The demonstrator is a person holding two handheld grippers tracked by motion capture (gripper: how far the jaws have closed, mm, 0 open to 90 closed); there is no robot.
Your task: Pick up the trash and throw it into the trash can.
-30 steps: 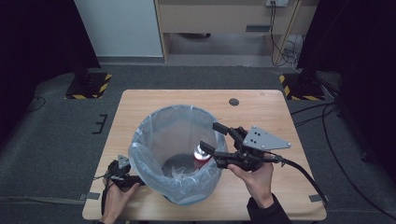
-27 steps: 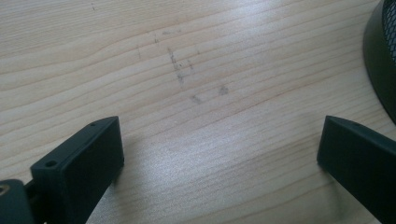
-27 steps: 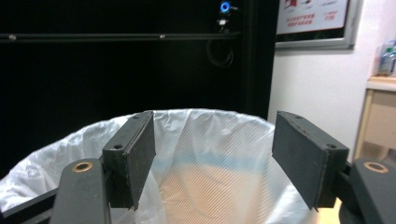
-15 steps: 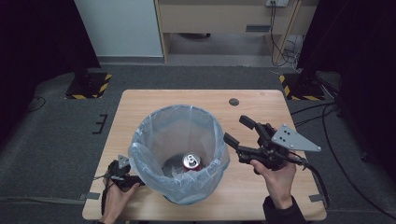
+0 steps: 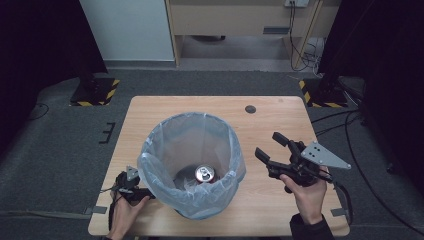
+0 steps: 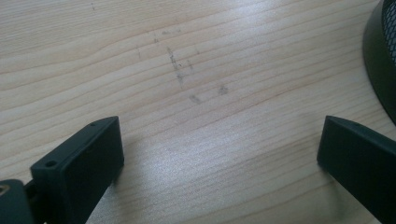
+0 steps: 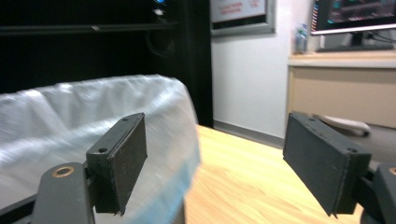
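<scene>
A waste bin lined with a pale blue plastic bag (image 5: 192, 165) stands in the middle of the wooden table (image 5: 270, 120). A drink can (image 5: 205, 174) lies at its bottom, silver top facing up. My right gripper (image 5: 271, 146) is held just right of the bin, above the table, open with nothing between its jaws. In the right gripper view the bag's rim (image 7: 93, 107) is at the left, past the open gripper (image 7: 215, 156). My left gripper (image 5: 134, 186) rests low at the bin's left side. The left gripper view has its jaws wide open over bare wood (image 6: 196, 93).
The bin's dark base (image 6: 380, 60) edges into the left gripper view at the right. A small dark round disc (image 5: 250, 109) sits in the table near its far edge. Cables (image 5: 345, 130) trail off the table's right side onto the floor.
The right gripper let go of the can over the bin and drew back to the right. The can now lies at the bin's bottom. The left gripper stayed put.
</scene>
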